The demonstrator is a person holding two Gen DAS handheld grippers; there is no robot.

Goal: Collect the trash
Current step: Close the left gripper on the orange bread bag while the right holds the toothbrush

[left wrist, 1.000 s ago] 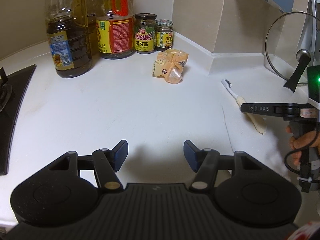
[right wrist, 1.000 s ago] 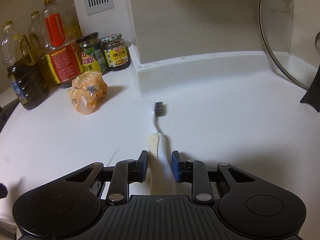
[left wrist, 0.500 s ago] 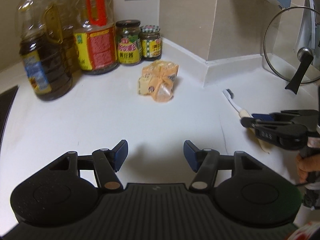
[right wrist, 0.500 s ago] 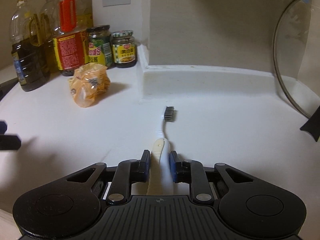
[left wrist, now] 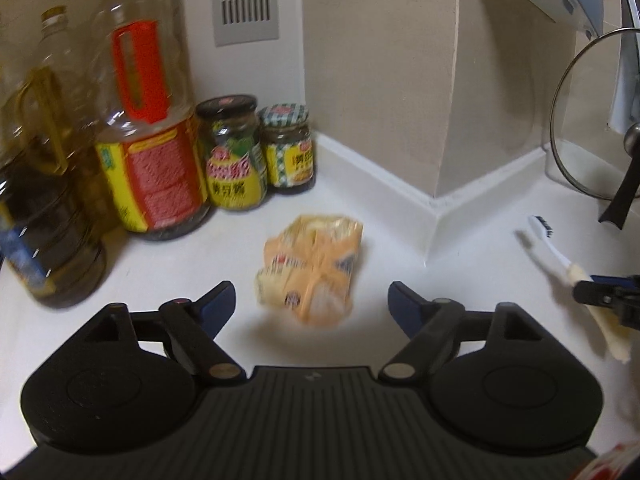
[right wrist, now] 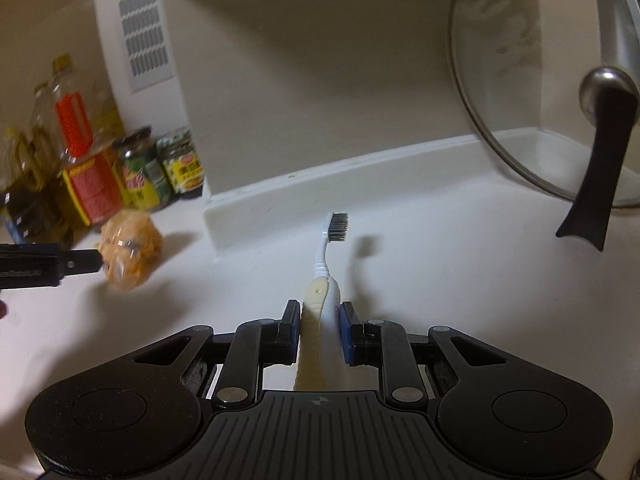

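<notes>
Both our right fingers are pinching the toothbrush handle, lifting it off the counter. Our left gripper has just been opening its jaws and is standing spread around the orange wrapper, not touching it, near the jars and oil bottles.
</notes>
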